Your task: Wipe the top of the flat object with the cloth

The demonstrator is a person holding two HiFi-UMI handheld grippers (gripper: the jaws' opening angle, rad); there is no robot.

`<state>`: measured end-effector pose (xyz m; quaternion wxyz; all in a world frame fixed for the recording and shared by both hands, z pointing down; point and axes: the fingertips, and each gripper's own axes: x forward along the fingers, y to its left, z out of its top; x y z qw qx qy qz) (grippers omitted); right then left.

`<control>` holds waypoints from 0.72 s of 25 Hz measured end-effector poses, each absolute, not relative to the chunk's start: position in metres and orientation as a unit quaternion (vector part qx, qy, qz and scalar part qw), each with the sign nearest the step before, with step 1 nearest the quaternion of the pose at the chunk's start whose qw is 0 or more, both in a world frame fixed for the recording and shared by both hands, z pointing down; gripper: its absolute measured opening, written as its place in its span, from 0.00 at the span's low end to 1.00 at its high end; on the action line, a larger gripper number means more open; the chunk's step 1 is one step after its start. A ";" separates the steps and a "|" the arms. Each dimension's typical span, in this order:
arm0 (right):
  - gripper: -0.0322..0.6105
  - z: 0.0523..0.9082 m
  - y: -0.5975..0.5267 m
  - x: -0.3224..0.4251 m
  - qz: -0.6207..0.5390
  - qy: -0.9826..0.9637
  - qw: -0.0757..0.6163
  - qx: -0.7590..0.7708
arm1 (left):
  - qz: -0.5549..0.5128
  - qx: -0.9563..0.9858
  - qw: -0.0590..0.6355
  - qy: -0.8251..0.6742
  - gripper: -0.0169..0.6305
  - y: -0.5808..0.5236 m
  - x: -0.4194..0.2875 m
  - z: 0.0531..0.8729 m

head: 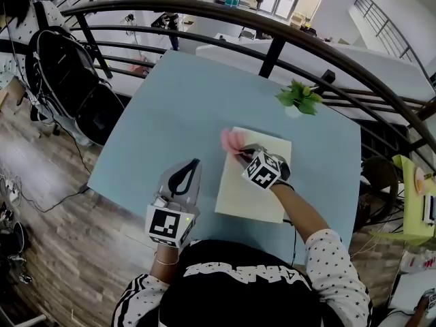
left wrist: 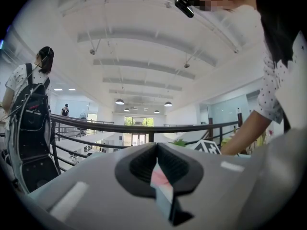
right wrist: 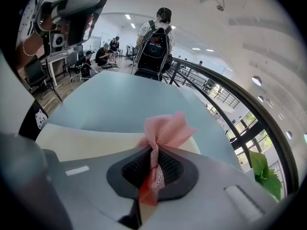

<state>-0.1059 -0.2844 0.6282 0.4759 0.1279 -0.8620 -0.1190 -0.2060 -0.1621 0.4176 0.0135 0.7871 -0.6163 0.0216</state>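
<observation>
The right gripper (head: 240, 153) has its jaws pressed tight on a pink mesh cloth (head: 231, 140). In the right gripper view a twisted strand of the fabric runs down between the black pads and the rest fans out above them. The cloth sits at the 11 o'clock corner of the cream flat board (head: 248, 189), touching its top surface there. The board lies on the light blue table (head: 170, 107), toward the table's 4 o'clock side, with its long edges running away from the person. The left gripper (head: 195, 162) is at about 8 o'clock from the board, held over the bare table just beside the board's near-left edge. Its jaws are brought together with nothing between them, leaving only a thin slit in its own view. A small green potted plant (head: 300, 97) stands on the table at 1 o'clock from the board, well apart from the cloth. A dark curved railing (head: 204, 9) runs past the table's far side at 12 o'clock. A person carrying a black backpack (right wrist: 156, 44) stands beyond the table's far end in the right gripper view.
</observation>
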 end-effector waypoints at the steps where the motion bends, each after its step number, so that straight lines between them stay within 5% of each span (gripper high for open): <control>1: 0.06 0.628 -0.282 -0.105 -0.120 -0.861 0.478 0.126 | 0.021 0.786 0.012 -0.617 0.03 -0.160 -0.206 0.417; 18: 0.06 0.632 -0.255 -0.102 -0.124 -0.860 0.485 0.101 | 0.036 0.785 0.016 -0.618 0.03 -0.141 -0.199 0.419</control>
